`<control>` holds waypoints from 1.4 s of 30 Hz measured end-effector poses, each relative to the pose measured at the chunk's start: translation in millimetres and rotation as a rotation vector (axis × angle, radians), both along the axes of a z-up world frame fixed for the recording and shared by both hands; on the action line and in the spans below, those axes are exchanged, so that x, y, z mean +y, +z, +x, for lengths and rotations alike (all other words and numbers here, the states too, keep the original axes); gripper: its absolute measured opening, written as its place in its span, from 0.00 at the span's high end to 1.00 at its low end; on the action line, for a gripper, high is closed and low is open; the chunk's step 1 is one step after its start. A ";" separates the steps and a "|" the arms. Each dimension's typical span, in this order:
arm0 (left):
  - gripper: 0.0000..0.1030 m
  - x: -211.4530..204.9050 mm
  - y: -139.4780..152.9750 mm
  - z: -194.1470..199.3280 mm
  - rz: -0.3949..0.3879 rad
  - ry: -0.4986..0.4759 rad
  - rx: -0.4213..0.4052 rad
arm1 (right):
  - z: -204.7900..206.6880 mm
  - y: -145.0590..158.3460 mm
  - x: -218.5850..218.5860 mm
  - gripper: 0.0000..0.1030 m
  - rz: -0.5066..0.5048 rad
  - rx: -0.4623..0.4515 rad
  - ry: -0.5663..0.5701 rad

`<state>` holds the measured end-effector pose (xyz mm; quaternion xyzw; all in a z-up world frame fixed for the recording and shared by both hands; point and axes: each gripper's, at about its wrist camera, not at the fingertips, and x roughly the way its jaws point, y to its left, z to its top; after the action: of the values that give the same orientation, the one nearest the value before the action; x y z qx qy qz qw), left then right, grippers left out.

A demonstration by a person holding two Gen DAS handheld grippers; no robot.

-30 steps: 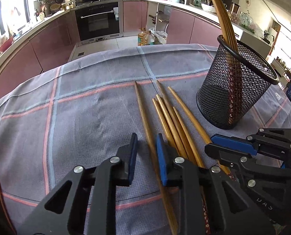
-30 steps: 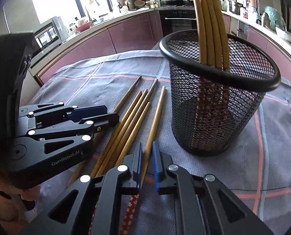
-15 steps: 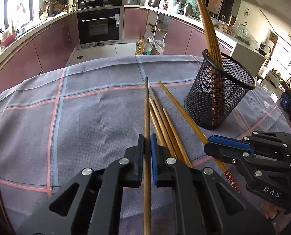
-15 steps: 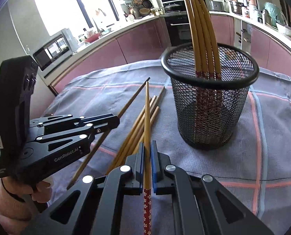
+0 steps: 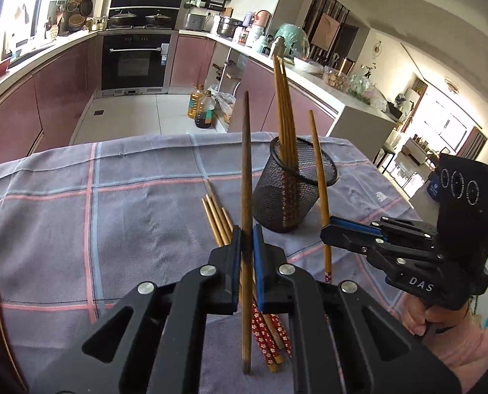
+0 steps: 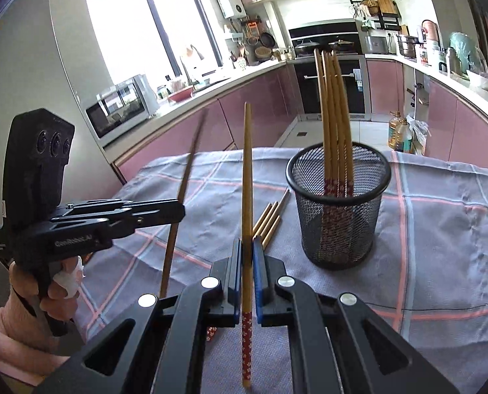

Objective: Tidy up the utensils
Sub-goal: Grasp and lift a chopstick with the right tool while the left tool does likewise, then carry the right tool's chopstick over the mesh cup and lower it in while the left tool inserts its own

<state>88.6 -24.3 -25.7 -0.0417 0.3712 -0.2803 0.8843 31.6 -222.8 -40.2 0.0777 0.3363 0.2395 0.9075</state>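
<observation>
Left wrist view, scanning left to right: checked tablecloth point(image 5: 79, 216) bare on its left half. Four loose chopsticks point(image 5: 218, 220) lie side by side near centre, red patterned ends toward the camera. Left gripper point(image 5: 247, 246) is pressed together on a dark brown chopstick point(image 5: 246, 164), pinched roughly mid-length, tip pointing up and away, lower end hanging clear of the cloth. Just beyond stands the black mesh holder point(image 5: 293, 197), upright, several chopsticks already inside leaning on its rim. Further right, the right gripper point(image 5: 329, 229) pinches a lighter chopstick point(image 5: 319, 170) with a red patterned end below the jaws.

Right wrist view confirms: left gripper point(image 6: 175, 211) at far left clamps the dark stick point(image 6: 181, 197); right gripper point(image 6: 247, 256) at centre clamps the patterned chopstick point(image 6: 247, 180), near vertical; mesh holder point(image 6: 339, 203) to the right, loose sticks point(image 6: 270, 220) between.

Handling judgement: chopsticks are light, stiff, smooth and tapered, so likely to pivot or slide in flat pads. A mid-length pinch looks balanced. The holder appears light and could tip if a stick knocks its rim; drop each one in from above the opening.
</observation>
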 end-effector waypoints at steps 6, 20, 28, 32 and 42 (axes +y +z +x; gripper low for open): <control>0.93 9.5 30.7 -14.7 -0.076 -0.038 -0.056 | -6.3 18.1 -13.0 0.94 0.021 -0.067 -0.025; 0.93 -12.7 83.1 8.0 -0.163 -0.027 -0.171 | -2.4 75.6 -38.9 0.95 0.021 -0.229 -0.077; 0.93 -36.2 117.7 27.4 -0.177 -0.028 -0.266 | 13.1 105.3 -51.3 0.95 0.003 -0.302 -0.111; 0.93 -50.4 123.9 35.9 -0.155 -0.027 -0.297 | 23.5 107.7 -53.9 0.95 -0.018 -0.312 -0.126; 0.93 -80.8 94.4 62.7 -0.028 -0.044 -0.237 | 49.5 78.7 -44.0 0.95 -0.110 -0.255 -0.143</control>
<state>151.3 -105.0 68.7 -0.0126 0.2609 -0.3078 0.9149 81.1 -266.8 38.5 0.0206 0.2244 0.1635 0.9604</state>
